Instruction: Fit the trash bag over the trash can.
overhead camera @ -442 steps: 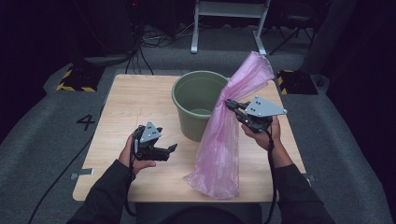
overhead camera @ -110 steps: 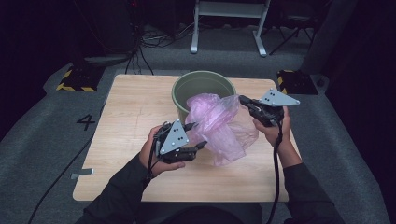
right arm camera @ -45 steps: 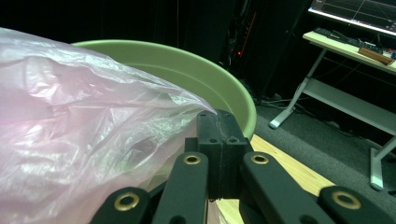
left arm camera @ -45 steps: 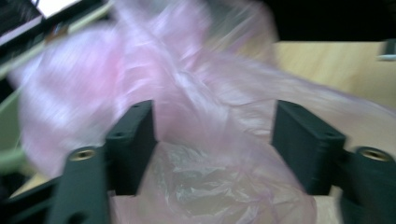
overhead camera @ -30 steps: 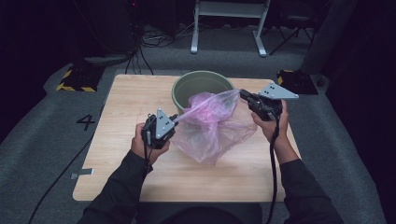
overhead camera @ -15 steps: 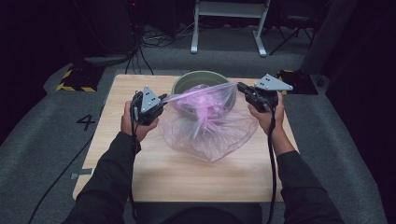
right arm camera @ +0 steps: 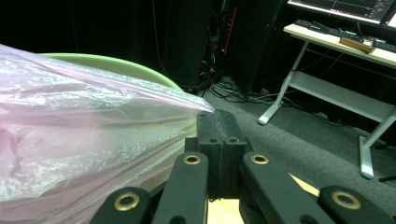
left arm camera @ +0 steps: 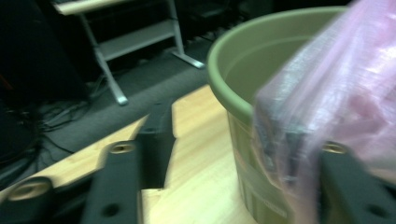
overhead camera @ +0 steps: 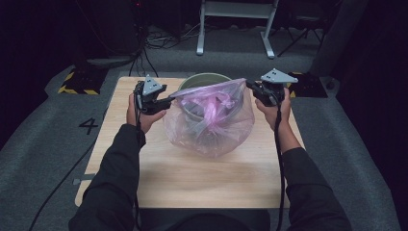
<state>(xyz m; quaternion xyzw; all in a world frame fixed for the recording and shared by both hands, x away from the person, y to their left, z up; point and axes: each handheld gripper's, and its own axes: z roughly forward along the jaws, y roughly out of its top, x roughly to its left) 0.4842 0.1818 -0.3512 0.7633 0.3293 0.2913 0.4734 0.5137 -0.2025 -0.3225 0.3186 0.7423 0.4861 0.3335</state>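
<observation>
A thin pink plastic bag (overhead camera: 211, 120) hangs stretched between my two grippers, in front of and partly over a green bucket (overhead camera: 202, 79) on the wooden table (overhead camera: 216, 178). My right gripper (overhead camera: 250, 86) is shut on the bag's right edge; in the right gripper view its jaws (right arm camera: 218, 121) meet on the film (right arm camera: 84, 126). My left gripper (overhead camera: 166, 100) is at the bag's left edge. Its jaws have just been opening. In the left gripper view they (left arm camera: 219, 135) stand apart, with the bag (left arm camera: 336, 93) draped over the right one beside the bucket (left arm camera: 261, 51).
A white-legged desk frame (overhead camera: 235, 24) stands on the grey floor beyond the table, with cables around it. Yellow-and-black striped blocks (overhead camera: 74, 84) sit by the table's far corners. The near half of the tabletop is bare wood.
Both hands have moved farther up the table toward the bucket and apart, pulling the bag's mouth wide. The left gripper's jaws have opened.
</observation>
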